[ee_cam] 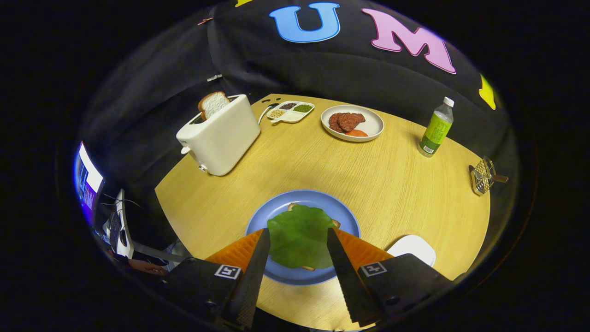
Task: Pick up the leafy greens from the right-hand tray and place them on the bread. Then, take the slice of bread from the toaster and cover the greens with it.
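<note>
The leafy greens (300,235) cover nearly all of the bread (335,223) on the blue plate (258,221); only crust corners peek out. The hand-held gripper (297,233) hangs released, its fingers (258,258) spread either side of the greens (whether they touch the leaf is unclear). Beyond them, a slice of bread (213,104) stands half sunk in the white toaster (221,133). The round wooden table (392,184) also carries a sectioned dish (290,112), a plate of meat (352,123), a bottle (436,127), a wire rack (482,175) and a white tray (412,249), partly hidden behind the gripper.
</note>
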`<state>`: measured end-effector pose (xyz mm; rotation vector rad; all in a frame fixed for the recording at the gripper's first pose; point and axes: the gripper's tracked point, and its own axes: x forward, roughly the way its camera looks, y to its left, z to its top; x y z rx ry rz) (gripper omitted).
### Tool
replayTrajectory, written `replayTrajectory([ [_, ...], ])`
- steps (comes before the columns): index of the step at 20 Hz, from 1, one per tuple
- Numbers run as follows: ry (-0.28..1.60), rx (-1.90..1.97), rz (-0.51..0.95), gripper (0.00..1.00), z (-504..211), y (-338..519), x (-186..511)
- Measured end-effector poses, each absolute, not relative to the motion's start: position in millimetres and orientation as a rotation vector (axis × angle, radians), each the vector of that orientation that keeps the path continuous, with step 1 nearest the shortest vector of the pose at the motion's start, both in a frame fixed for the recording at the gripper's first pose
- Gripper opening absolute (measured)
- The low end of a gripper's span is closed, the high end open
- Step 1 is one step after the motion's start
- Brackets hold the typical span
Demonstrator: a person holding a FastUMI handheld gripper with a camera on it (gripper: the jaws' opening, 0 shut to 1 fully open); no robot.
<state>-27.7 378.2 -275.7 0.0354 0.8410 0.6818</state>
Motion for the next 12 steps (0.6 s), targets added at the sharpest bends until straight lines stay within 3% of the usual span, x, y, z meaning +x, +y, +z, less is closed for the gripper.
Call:
replayTrajectory([
  [4,0.761,0.036,0.677,0.80,-257.7,375.8,-24.5],
  [12,0.418,0.090,0.628,0.81,-166.4,369.3,-10.7],
])
